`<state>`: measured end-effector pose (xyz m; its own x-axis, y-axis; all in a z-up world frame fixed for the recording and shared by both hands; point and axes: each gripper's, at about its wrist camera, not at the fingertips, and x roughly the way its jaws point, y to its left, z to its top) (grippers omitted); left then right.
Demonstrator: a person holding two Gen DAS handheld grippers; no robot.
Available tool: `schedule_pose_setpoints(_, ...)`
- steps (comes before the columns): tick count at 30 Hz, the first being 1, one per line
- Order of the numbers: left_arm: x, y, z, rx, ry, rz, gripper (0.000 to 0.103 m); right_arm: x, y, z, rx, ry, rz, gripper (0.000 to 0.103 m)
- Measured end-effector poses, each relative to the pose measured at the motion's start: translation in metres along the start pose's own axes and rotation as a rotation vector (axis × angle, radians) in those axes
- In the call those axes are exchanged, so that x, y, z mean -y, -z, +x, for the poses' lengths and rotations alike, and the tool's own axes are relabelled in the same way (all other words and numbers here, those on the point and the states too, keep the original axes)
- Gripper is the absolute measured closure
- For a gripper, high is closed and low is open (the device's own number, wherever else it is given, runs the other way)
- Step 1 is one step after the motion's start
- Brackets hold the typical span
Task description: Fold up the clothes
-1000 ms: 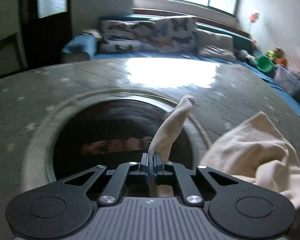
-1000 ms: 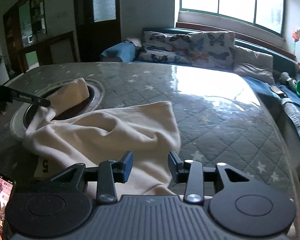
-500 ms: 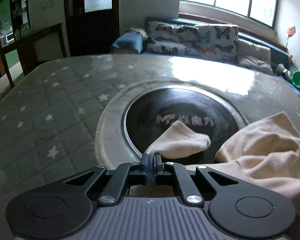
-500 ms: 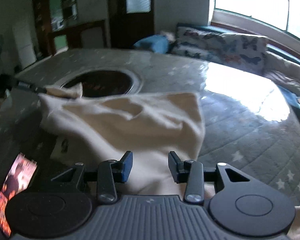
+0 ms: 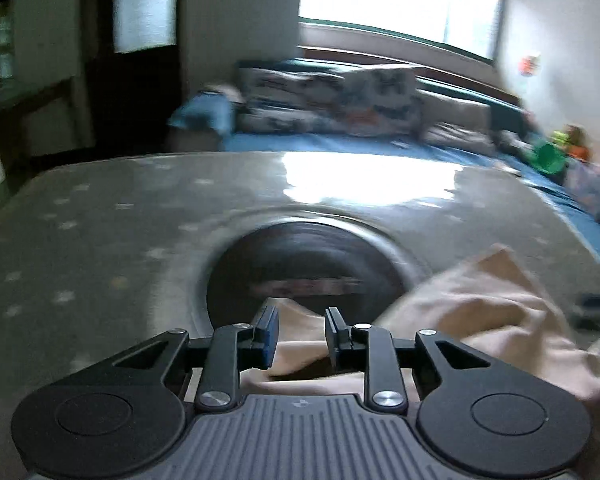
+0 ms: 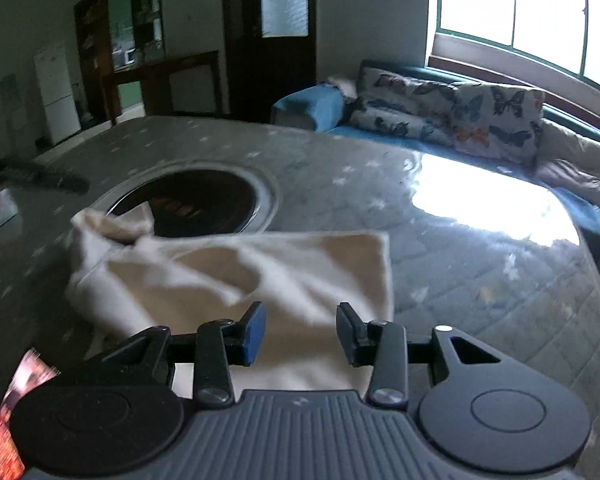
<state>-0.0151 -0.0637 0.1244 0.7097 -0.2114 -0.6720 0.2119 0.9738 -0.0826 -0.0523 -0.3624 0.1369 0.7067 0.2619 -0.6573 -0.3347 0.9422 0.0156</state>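
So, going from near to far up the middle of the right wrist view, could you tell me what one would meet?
Right tongs → cream garment → dark round inset of the star-patterned table → butterfly cushions on the blue sofa → window.

Star-quilted table (image 6: 480, 280) bears a rumpled cream garment (image 6: 236, 280).

window: you've got a big bright one (image 6: 540, 20) back right
sofa: blue (image 6: 420, 136), under it, butterfly cushions (image 6: 452, 108) on top
door: dark wood (image 6: 268, 40) behind your table
fridge: white (image 6: 58, 92), far left
light: glare on your tabletop (image 6: 488, 196)
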Motion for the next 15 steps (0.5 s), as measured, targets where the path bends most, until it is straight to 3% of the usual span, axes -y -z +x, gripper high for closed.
schedule_pose_setpoints(3,0.017,0.000,0.025,-0.076,0.085,0.014,0.075,0.011,-0.009,0.018,0.001,0.023,0.020,0.064)
schedule_pose_setpoints(8,0.025,0.008,0.054,-0.155,0.087,0.001,0.075,0.026,-0.013,0.035,-0.002,0.036,0.062,0.064)
schedule_pose_setpoints(15,0.017,0.015,0.069,-0.205,0.096,-0.042,0.071,0.038,-0.014,0.054,-0.022,0.037,0.089,0.064)
